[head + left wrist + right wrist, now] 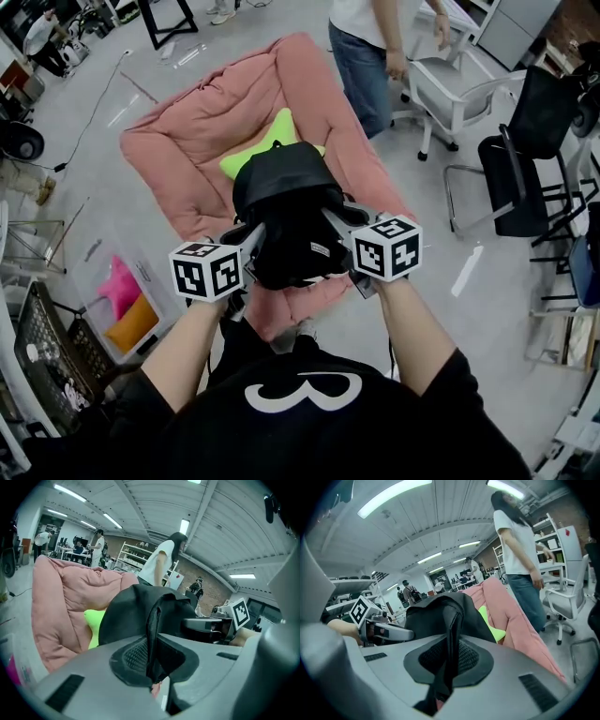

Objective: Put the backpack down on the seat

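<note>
While both hand-held grippers [249,240] [336,223] pinch its limp black fabric, the backpack [281,187] hangs over the puffy pink seat [187,141]

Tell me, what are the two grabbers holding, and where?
The black backpack: left gripper and right gripper each pinch a strap or fold of it.

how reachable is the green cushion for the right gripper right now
Probably not: the right gripper is shut on the backpack, which sits between it and the cushion on the seat.
</note>
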A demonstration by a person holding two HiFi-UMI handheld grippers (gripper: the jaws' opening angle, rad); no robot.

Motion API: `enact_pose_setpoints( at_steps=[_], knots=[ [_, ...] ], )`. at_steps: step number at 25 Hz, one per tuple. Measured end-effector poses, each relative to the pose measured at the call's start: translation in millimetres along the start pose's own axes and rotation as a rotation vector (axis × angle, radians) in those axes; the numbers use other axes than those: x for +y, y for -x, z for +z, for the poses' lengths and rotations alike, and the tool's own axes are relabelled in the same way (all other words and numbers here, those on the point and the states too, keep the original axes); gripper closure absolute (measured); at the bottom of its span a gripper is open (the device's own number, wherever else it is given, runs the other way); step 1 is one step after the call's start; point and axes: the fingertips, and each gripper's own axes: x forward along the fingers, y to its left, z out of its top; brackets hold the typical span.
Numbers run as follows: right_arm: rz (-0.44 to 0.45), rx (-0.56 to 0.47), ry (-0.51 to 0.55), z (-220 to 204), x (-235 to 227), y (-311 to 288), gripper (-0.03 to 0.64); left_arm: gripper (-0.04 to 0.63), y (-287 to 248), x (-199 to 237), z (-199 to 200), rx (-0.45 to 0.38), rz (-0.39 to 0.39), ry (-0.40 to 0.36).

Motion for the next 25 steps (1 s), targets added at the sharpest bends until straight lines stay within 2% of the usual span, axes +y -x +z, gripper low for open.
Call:
enact_pose_setpoints(
  at_steps=[12,17,21,25],
  knots=[
    [-0.105,0.064,0.007,-9,-40,-80,0.586,0.565,-54,64,2,0.035,-0.020,-0.015],
    [-0.131,0.078,-0.029,-17,-52,-119,0.586,0.565,-72,101,2,0.071,0.003,-0.002],
    [-0.155,0.094,-0.018,-20,-60,-143,0.584,0.563,-87,126,-1,0.105,0.037,0.005],
    [-0.171,0.098,-0.029,-26,-66,-159,0.584,0.563,-98,143,-5,0.139,0.035,0.025]
  ],
)
